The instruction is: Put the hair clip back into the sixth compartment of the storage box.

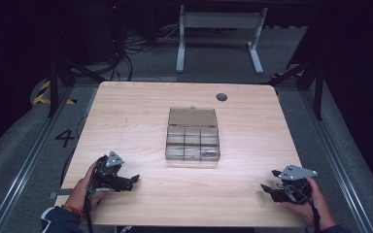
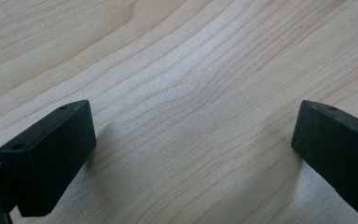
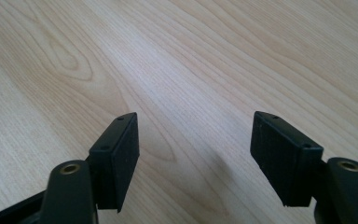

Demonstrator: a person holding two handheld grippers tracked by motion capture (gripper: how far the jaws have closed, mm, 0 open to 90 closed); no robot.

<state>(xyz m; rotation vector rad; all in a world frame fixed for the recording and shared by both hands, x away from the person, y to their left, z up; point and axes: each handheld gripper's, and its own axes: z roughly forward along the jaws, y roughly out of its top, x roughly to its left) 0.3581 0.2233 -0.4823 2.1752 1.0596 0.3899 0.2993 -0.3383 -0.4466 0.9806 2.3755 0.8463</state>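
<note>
A clear plastic compartment box (image 1: pixel 193 140) with its lid raised sits in the middle of the wooden table (image 1: pixel 126 116). My left gripper (image 1: pixel 135 180) rests low at the table's front left, held by a hand, pointing right toward the centre. Its jaws stand wide apart over bare wood (image 2: pixel 193 135) with nothing between them. My right gripper (image 1: pixel 269 180) lies near the front right corner, pointing left. Its two black jaws are spread over bare wood grain (image 3: pixel 193 135), nothing between them. Both grippers are well short of the box.
A dark round cable grommet (image 1: pixel 222 96) is set in the table near its far edge. Beyond the table stand a white desk frame (image 1: pixel 218 34) and loose cables on the grey floor. The table's front edge runs just behind both hands.
</note>
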